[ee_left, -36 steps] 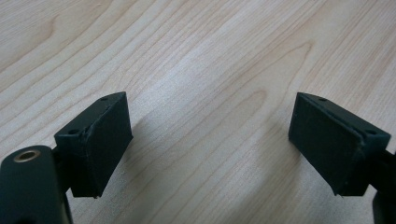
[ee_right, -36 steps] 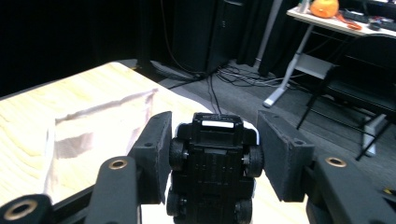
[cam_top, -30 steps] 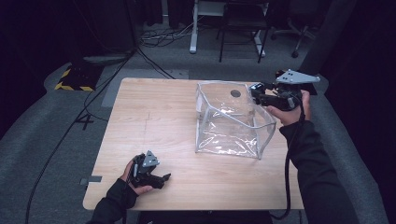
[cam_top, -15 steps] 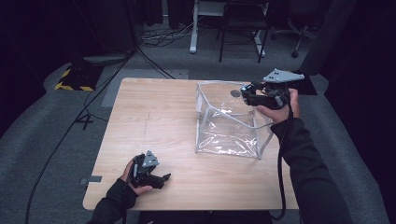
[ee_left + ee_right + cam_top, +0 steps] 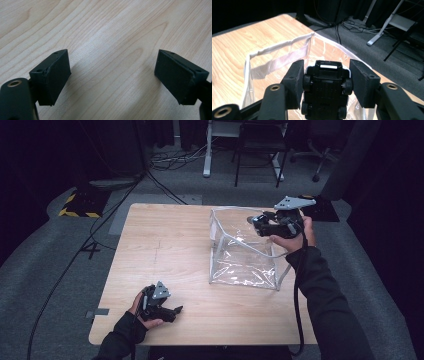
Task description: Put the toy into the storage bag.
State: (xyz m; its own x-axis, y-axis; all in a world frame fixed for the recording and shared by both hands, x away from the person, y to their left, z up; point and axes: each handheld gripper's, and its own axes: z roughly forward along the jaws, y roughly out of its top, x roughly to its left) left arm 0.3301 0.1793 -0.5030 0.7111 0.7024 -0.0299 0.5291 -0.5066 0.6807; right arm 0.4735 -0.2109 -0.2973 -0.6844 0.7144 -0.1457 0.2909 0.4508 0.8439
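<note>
A light wooden table (image 5: pixel 165 240) carries a clear plastic box (image 5: pixel 245 255) with an open top, standing toward three o'clock from the table's middle in the high view. At the box's one o'clock corner, the right gripper (image 5: pixel 260 222) is held above the rim, with its grey plate on top and its cable running down along the dark sleeve. In the right gripper view its jaws pinch a small black toy car (image 5: pixel 325 87) by its sides; the car is turned belly-up toward the camera, so its underside and wheels show, and a white strip sits at its twelve o'clock end. Beyond the car, the box (image 5: pixel 279 57) lies below with its white-edged rim open.

The left gripper (image 5: pixel 172 312) rests low at the table's seven o'clock corner, in the person's left hand (image 5: pixel 142 312), pointing toward three o'clock. In the left gripper view its two black jaws are spread wide, one at nine o'clock and one at three o'clock, with bare wood grain (image 5: pixel 107 50) between them and nothing held.

Past the table, at twelve o'clock, a dark floor (image 5: pixel 60 245) carries cables and desk legs.
</note>
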